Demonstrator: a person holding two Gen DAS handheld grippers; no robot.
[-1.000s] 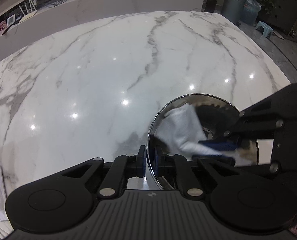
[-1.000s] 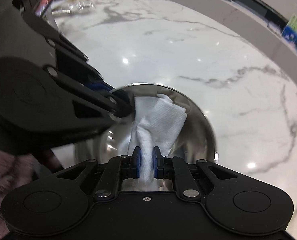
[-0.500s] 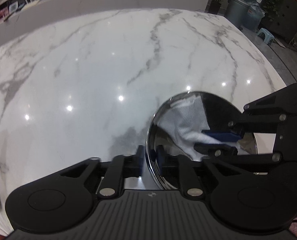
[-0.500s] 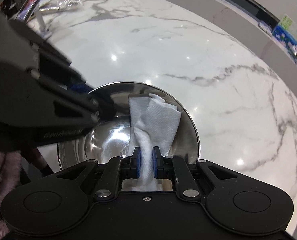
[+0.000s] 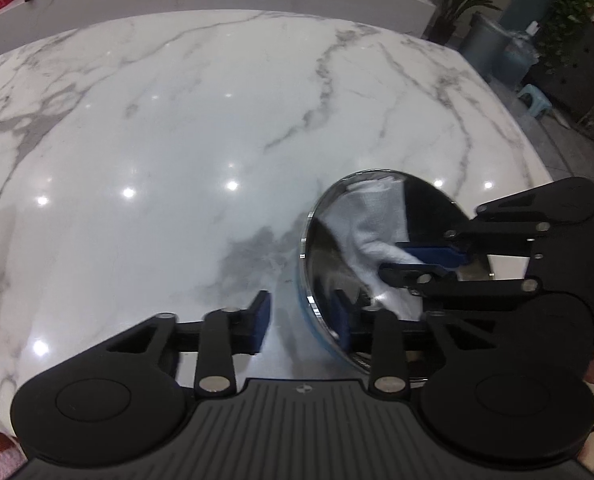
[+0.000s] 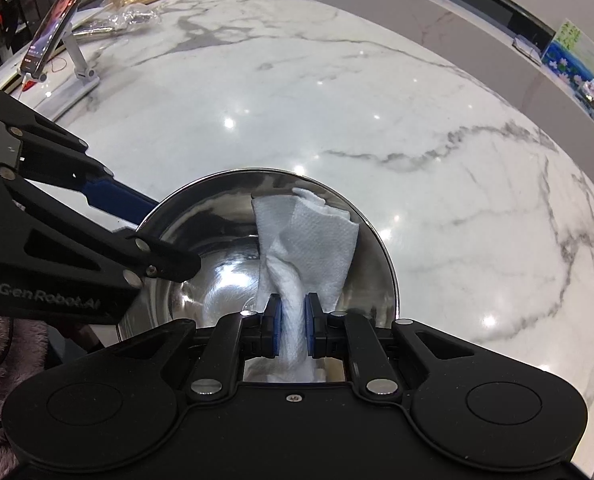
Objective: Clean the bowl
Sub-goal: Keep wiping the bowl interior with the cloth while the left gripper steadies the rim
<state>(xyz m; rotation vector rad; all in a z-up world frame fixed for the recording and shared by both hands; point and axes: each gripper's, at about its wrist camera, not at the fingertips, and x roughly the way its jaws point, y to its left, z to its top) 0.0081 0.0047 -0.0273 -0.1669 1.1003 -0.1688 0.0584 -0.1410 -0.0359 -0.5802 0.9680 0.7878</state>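
The round, shiny stainless-steel bowl (image 6: 217, 256) sits on the white, grey-veined marble table (image 6: 377, 120), and everything here turns on it. The right claw (image 6: 293, 320) is clamped tight on a crumpled white paper towel (image 6: 309, 236), its blue pads squeezing the twisted neck of the sheet while the loose end spreads up the bowl's far inner wall, just under the rim. From the left wrist view the same bowl (image 5: 337, 264) shows its mirrored inside, the towel (image 5: 371, 224) draped against it and the right claw (image 5: 429, 260) reaching in from the bowl's right side. The left claw (image 5: 303, 316) stands released, fingers spread wide astride the bowl's near rim: one blue pad outside the wall, the other inside, neither clearly pressing the metal. Well beyond the bowl, at the table's far left corner, a phone on a white stand (image 6: 57, 32) leans tilted, with a clear plastic bag (image 6: 137, 14) just beside it.
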